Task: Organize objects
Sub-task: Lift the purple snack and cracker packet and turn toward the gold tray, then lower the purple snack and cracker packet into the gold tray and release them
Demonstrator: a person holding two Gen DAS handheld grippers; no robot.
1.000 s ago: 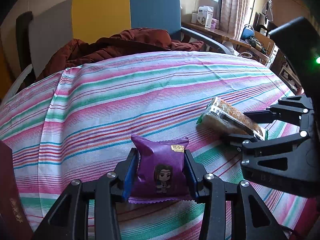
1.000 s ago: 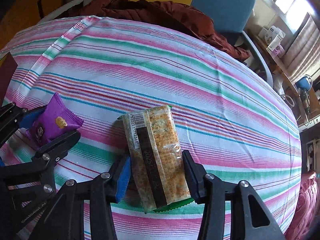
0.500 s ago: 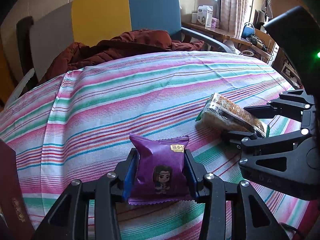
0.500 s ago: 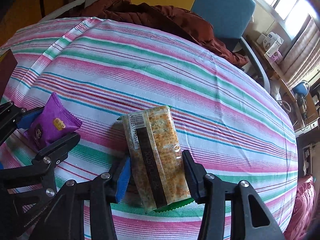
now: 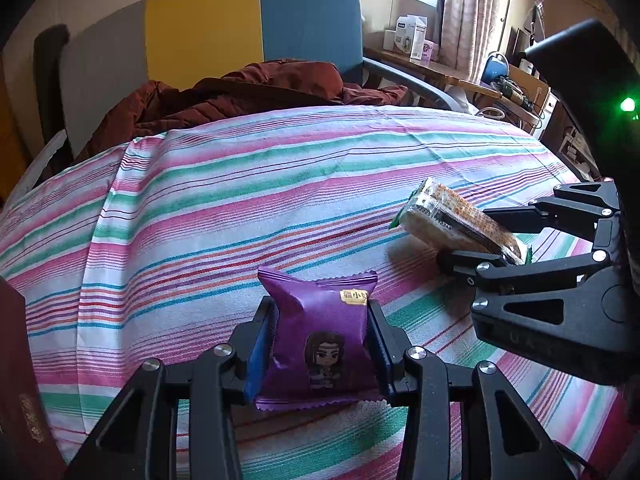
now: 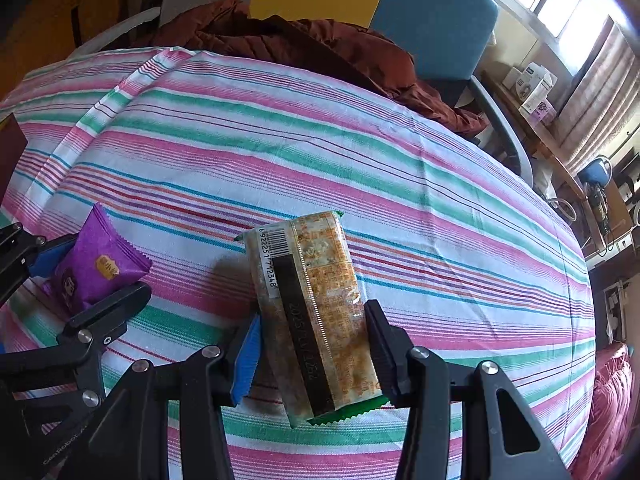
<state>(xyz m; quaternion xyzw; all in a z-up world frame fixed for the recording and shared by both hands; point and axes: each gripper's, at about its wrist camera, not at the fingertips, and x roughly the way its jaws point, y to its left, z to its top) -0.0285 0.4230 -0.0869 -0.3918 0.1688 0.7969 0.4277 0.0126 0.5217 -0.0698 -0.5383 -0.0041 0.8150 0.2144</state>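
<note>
My left gripper (image 5: pixel 320 336) is shut on a purple snack packet (image 5: pixel 320 340) with a cartoon figure, held just above the striped cloth. The packet also shows in the right wrist view (image 6: pixel 96 268), at the left. My right gripper (image 6: pixel 314 344) is shut on a long cracker packet (image 6: pixel 312 308) with a barcode and green ends, lifted a little off the cloth. In the left wrist view the cracker packet (image 5: pixel 452 220) sits at the right, held by the right gripper (image 5: pixel 492 236). The two grippers are side by side, the left one to the left.
A pink, green and white striped cloth (image 5: pixel 240 200) covers the table. A dark red box (image 5: pixel 20 380) stands at the left edge. A brown jacket (image 5: pixel 248 88) lies on a chair behind. A cluttered desk (image 6: pixel 560 140) is at the far right.
Both grippers have risen slightly with their packets; the cracker packet now hangs clear above the cloth and casts a shadow. The grips are unchanged.
</note>
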